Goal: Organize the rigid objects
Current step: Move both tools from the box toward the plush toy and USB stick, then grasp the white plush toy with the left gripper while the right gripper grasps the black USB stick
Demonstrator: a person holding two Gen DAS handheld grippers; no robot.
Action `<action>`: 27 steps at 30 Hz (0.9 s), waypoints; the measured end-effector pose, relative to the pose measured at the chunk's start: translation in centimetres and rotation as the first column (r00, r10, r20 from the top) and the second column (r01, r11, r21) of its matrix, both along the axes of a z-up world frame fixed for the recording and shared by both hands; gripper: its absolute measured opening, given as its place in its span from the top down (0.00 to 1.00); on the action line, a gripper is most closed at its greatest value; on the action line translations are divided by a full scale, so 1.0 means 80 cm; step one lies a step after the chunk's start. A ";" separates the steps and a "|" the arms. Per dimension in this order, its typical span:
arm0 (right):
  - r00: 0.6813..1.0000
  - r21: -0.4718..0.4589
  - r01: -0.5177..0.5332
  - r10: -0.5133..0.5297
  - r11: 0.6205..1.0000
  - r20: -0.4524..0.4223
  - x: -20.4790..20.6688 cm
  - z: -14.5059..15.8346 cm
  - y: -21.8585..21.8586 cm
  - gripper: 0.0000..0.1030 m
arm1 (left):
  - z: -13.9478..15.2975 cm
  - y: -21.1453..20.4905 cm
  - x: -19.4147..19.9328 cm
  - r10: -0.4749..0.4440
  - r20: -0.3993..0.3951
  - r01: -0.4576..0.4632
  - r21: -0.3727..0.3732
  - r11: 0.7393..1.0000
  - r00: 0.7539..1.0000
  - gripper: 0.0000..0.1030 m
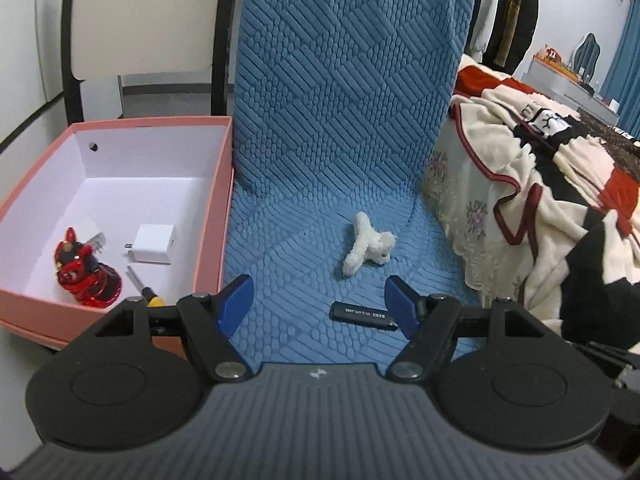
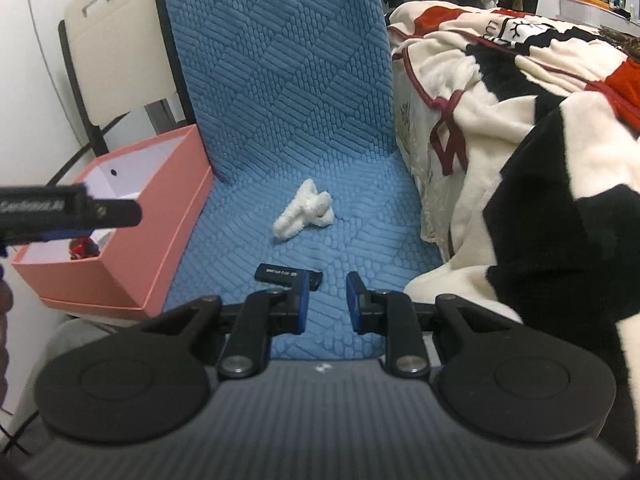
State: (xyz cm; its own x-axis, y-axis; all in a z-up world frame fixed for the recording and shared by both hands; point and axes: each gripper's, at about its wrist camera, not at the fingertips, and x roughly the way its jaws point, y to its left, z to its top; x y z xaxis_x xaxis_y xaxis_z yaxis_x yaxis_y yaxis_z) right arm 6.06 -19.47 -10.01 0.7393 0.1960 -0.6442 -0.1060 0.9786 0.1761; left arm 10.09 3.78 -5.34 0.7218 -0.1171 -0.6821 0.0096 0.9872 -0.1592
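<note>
Left gripper [image 1: 318, 304] spread, right gripper [image 2: 328, 300] narrowly apart (both empty); black stick [image 1: 362, 313], perhaps USB, near plush toy [image 1: 370, 242].

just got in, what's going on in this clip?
A person with a tool in each hand is sorting hard items into the pink box. A red figurine, white charger and screwdriver are already inside. A black USB stick and a white plush toy lie on the blue mat. The left tool is open, the right tool narrowly open; both empty, near the stick.
</note>
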 end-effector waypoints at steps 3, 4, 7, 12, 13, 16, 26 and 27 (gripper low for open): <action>1.000 0.001 0.005 -0.005 1.000 -0.008 0.009 -0.011 0.006 0.76 | -0.016 -0.004 0.028 -0.010 -0.021 0.009 -0.010 1.000 1.000 0.26; 1.000 0.000 0.006 -0.006 1.000 -0.011 0.012 -0.015 0.008 0.76 | -0.019 -0.006 0.037 -0.013 -0.024 0.013 -0.010 1.000 1.000 0.26; 1.000 -0.009 0.002 -0.002 1.000 -0.019 0.023 -0.028 0.015 0.76 | -0.036 -0.014 0.063 -0.036 -0.033 0.036 -0.013 0.999 0.999 0.26; 1.000 -0.017 -0.005 0.004 1.000 -0.024 0.045 -0.047 0.030 0.70 | -0.069 -0.021 0.109 -0.048 -0.078 0.044 -0.050 0.998 0.996 0.26; 1.000 -0.020 -0.004 0.003 1.000 -0.028 0.051 -0.051 0.032 0.69 | -0.075 -0.023 0.118 -0.050 -0.086 0.045 -0.057 0.997 0.995 0.26; 0.999 -0.020 0.011 -0.012 1.000 -0.049 0.071 -0.066 0.035 0.58 | -0.091 -0.030 0.143 -0.067 -0.096 0.064 -0.041 0.997 0.993 0.26; 0.991 0.006 0.001 0.000 1.000 -0.135 0.116 -0.113 0.057 0.33 | -0.144 -0.042 0.229 -0.156 -0.157 0.151 -0.046 0.988 0.975 0.26; 0.991 0.003 0.002 -0.002 1.000 -0.134 0.119 -0.116 0.059 0.33 | -0.147 -0.041 0.235 -0.157 -0.162 0.152 -0.046 0.987 0.974 0.27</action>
State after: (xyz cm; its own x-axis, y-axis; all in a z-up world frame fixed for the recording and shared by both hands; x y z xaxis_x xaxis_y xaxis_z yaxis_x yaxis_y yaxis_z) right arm 15.60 -14.72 -19.26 0.6466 0.1970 -0.7369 -0.0793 0.9782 0.1919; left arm 28.90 0.46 -17.09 0.5710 -0.2431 -0.7841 0.1325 0.9699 -0.2042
